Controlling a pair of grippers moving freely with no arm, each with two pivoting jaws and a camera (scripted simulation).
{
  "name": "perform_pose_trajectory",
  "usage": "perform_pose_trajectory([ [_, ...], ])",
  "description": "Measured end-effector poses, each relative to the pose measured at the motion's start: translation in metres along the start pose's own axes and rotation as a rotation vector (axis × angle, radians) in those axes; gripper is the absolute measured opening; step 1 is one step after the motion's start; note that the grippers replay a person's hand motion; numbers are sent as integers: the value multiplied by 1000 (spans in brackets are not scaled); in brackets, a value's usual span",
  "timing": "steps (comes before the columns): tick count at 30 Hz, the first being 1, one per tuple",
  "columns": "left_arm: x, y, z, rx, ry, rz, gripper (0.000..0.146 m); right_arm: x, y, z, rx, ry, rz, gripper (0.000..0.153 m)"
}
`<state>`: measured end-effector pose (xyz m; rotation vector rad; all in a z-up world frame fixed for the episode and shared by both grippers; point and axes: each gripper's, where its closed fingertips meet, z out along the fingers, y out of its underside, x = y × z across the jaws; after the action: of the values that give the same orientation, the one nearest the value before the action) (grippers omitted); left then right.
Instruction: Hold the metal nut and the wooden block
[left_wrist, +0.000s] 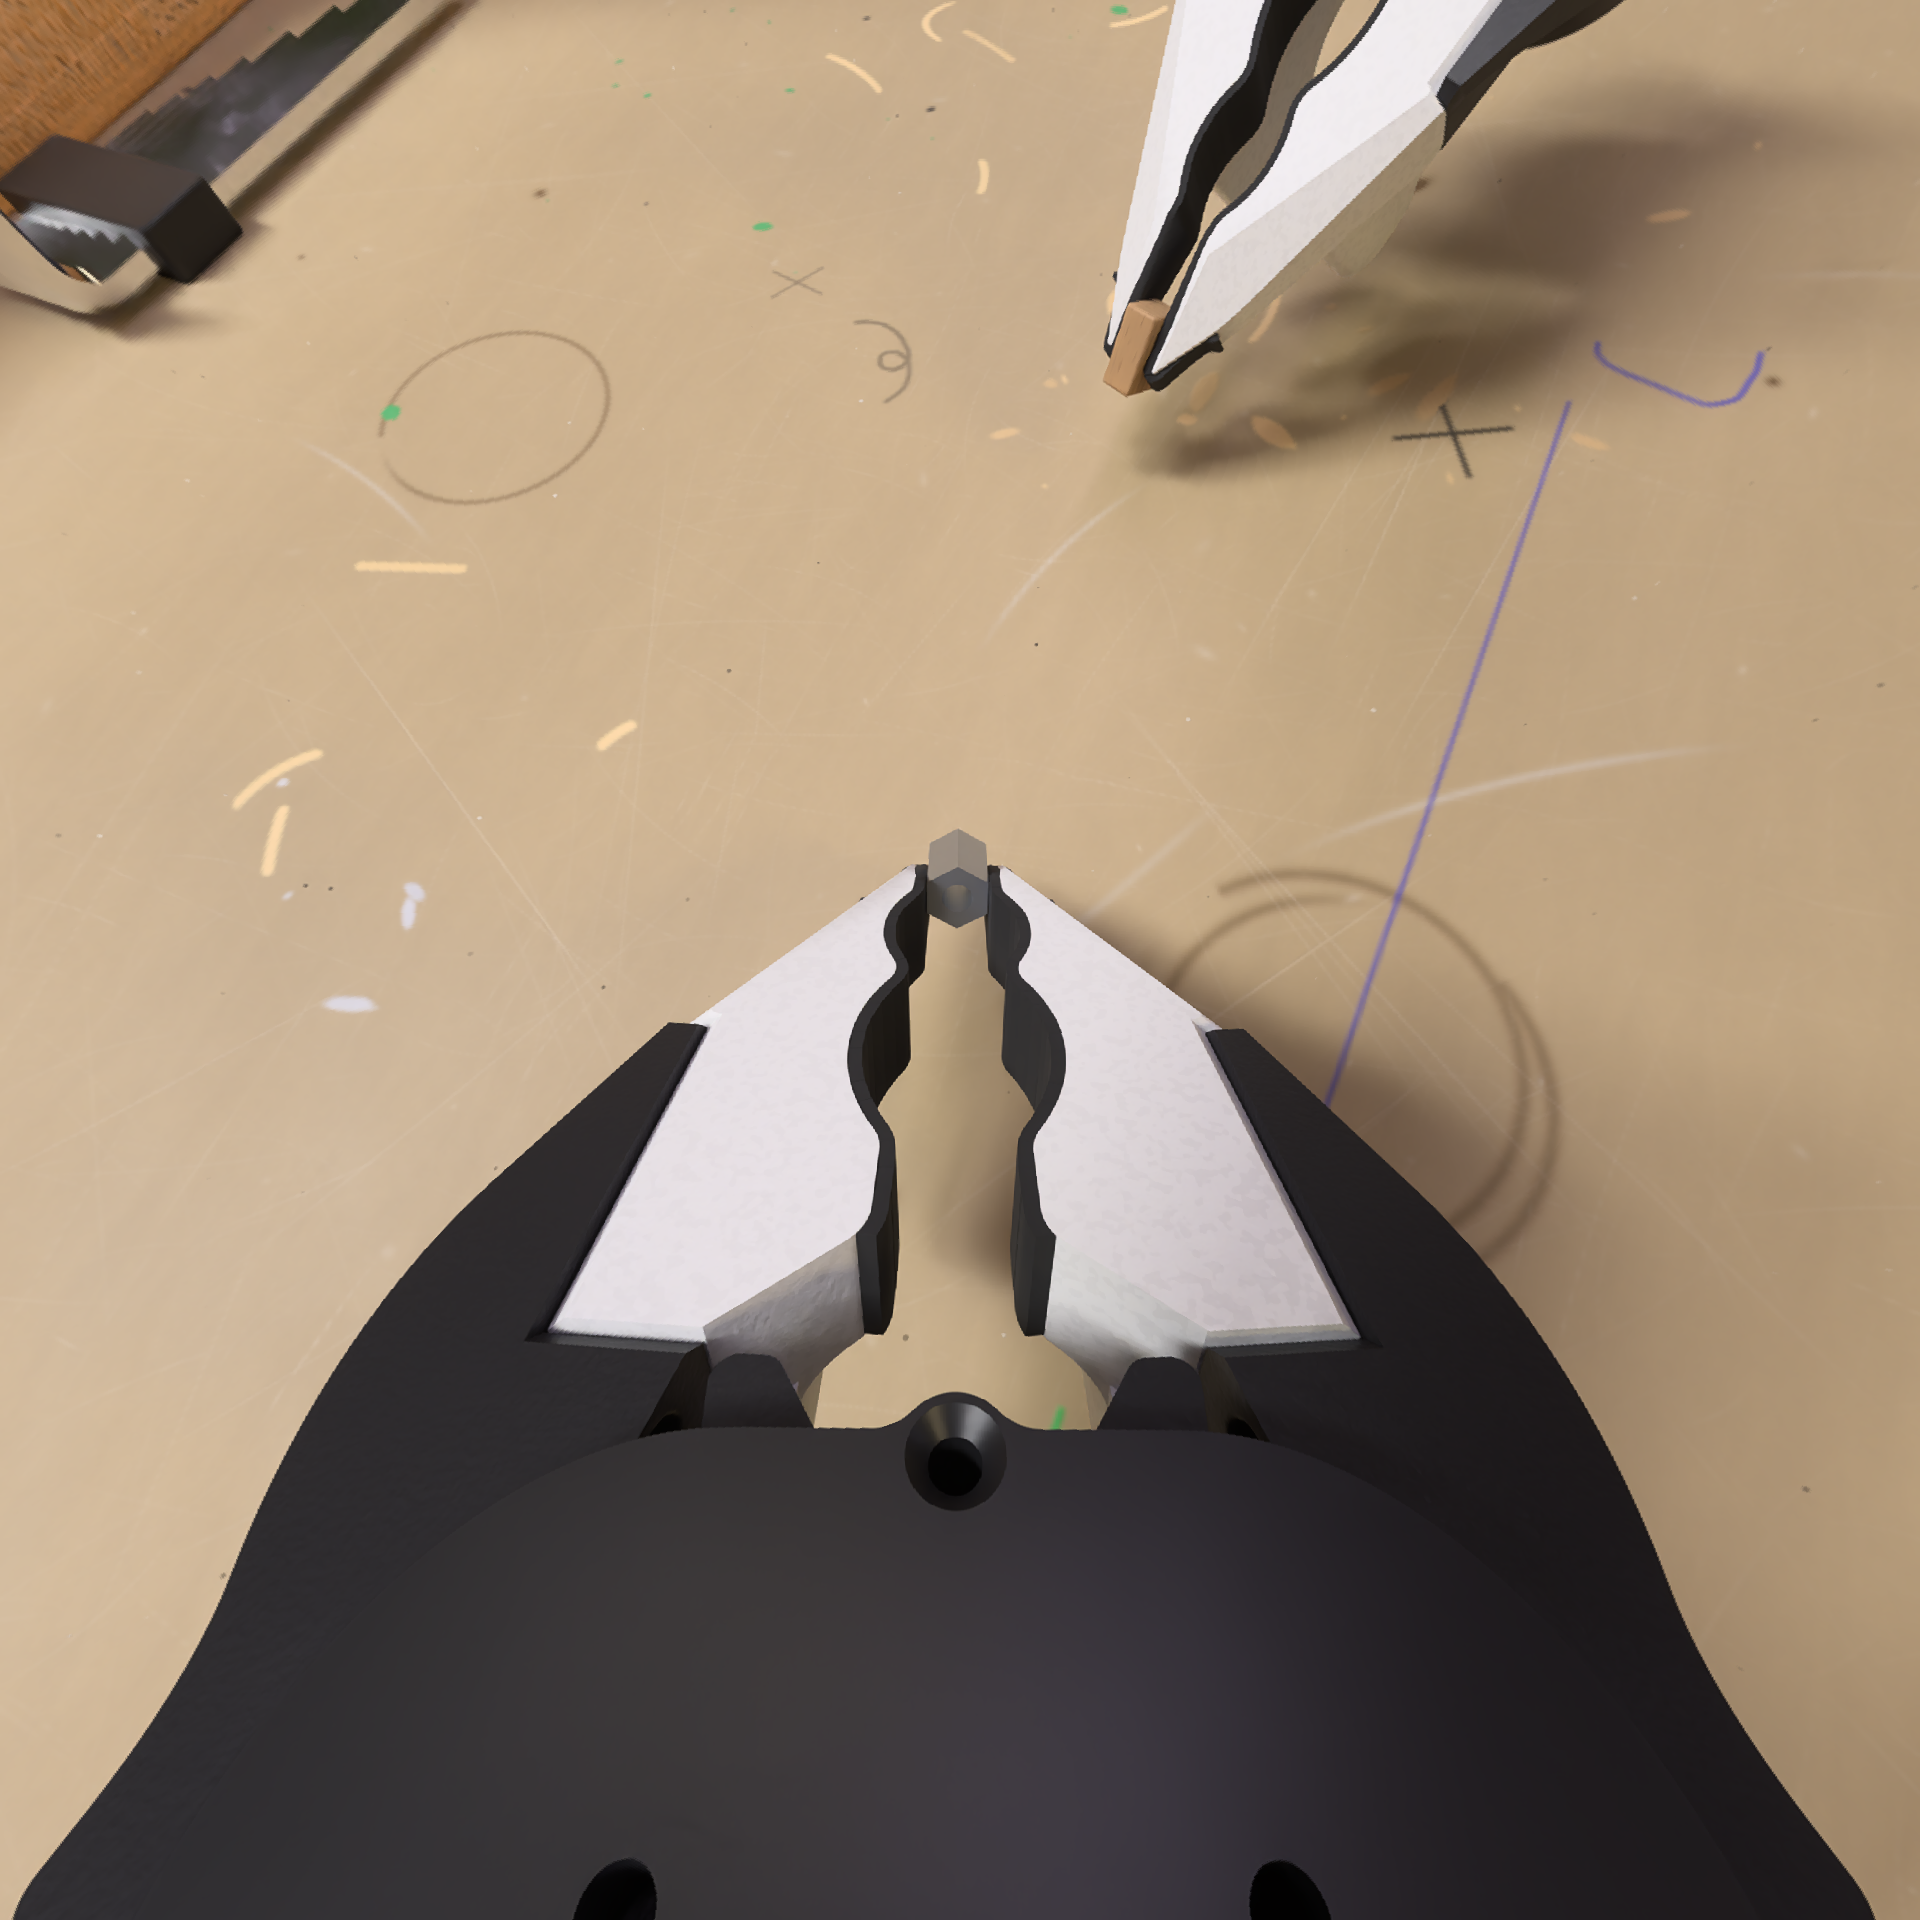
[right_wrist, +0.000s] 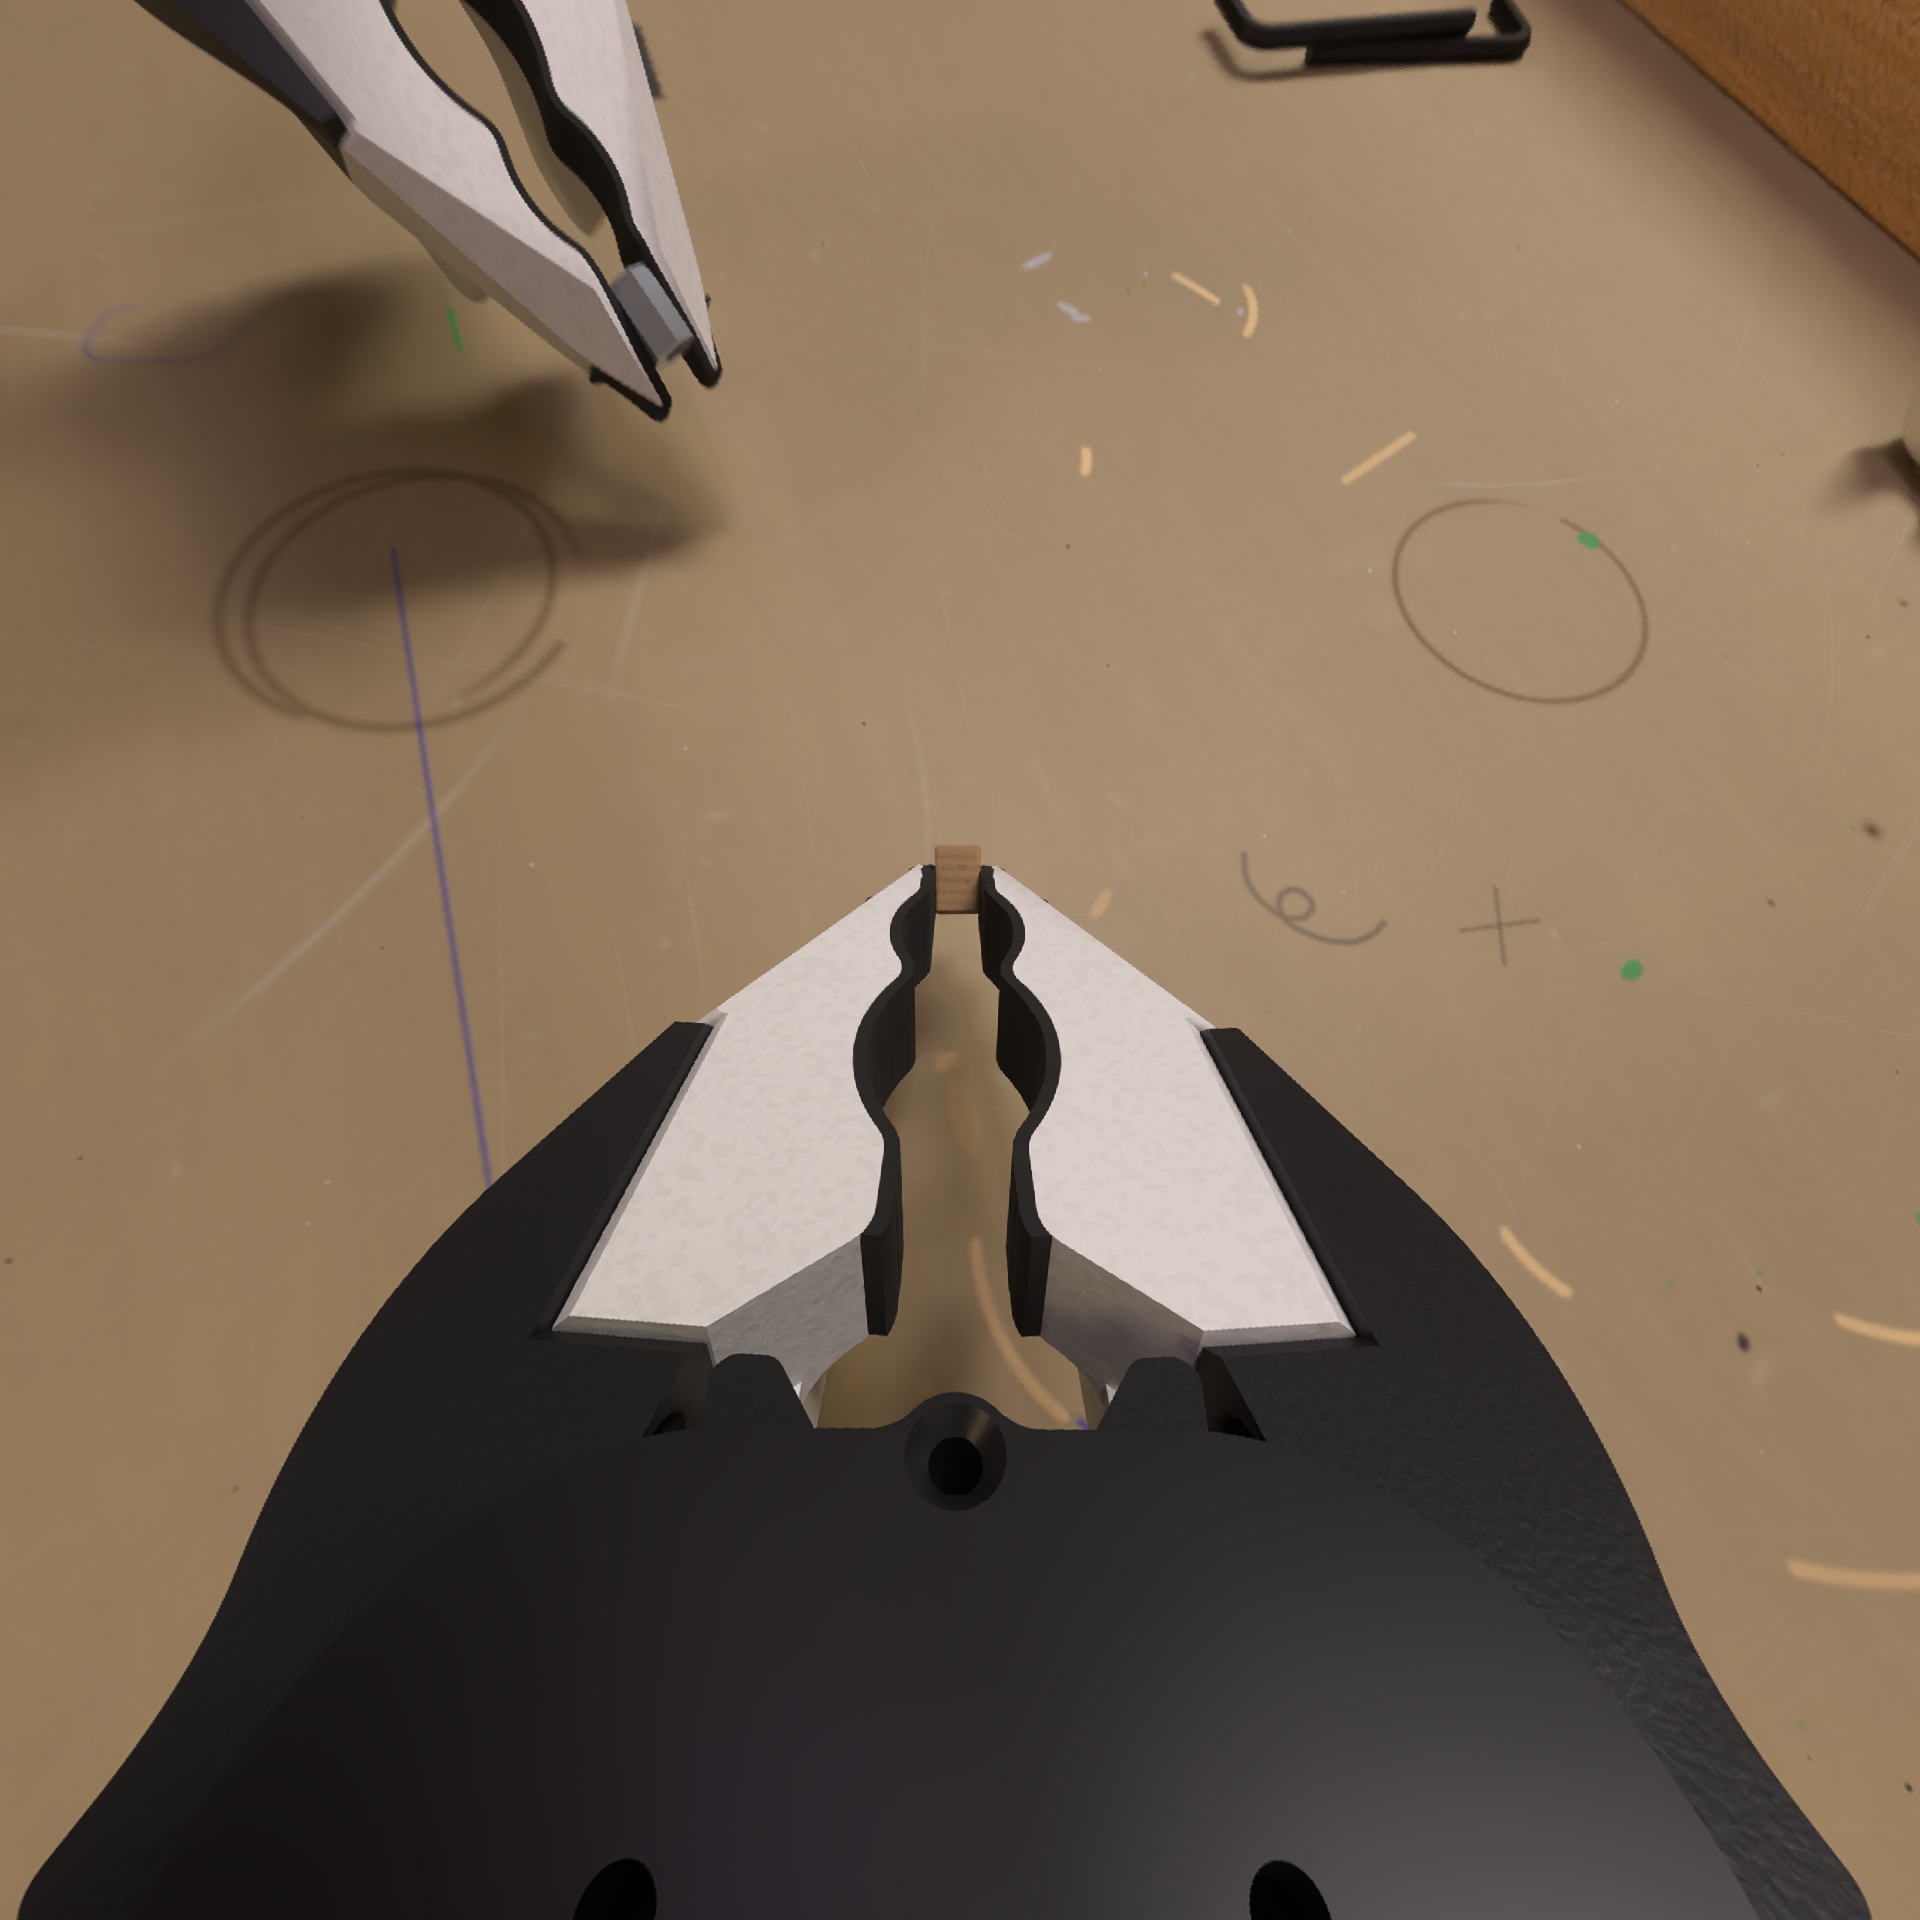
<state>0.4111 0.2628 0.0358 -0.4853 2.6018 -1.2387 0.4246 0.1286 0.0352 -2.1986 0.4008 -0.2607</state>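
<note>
The left gripper (left_wrist: 957, 883) is nearly closed, w/ only a narrow gap at the tips, and the metal nut (left_wrist: 957, 878) sits in that gap, pinched between the two fingertips and sticking out a bit past them. The nut is grey w/ six sides; one corner points up in the left wrist view, and its hole faces back toward the camera. It is held above the tan table (left_wrist: 727, 644), near a double pencil circle (left_wrist: 1538, 1070) on the table. The right gripper (right_wrist: 957, 883) is also nearly closed, and it grips the wooden block (right_wrist: 957, 878) at the very tips. From the left wrist view the block is a short stick, its long axis running across the fingers, one end poking out the side.
</note>
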Motion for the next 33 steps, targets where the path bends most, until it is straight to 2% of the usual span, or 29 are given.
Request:
perform_pose_trajectory([
  [4,1,-4,-2,38,18,-31,10,11,11,4,-66,64,32,7],
  [6,4,-13,-6,83,70,-122,10,20,15,6,-100,99,63,7],
  [9,5,-28,-14,153,147,-282,10,29,15,6,-97,160,25,7],
  [15,1,-54,-23,226,232,-576,10,29,13,12,-90,170,-14,7],
  [17,4,-64,-24,243,261,-616,10,31,12,15,-82,189,-52,7],
  [20,3,-74,-24,252,272,-656,10,35,7,21,-40,229,-189,7],
  [22,-1,-77,-24,259,278,-691,10,33,7,27,-40,210,-244,7],
  [29,-22,-86,-22,276,287,-806,10,38,2,29,-15,247,-255,7],
  [33,-32,-89,-20,275,281,-837,10,45,10,29,-124,309,-192,8],
])
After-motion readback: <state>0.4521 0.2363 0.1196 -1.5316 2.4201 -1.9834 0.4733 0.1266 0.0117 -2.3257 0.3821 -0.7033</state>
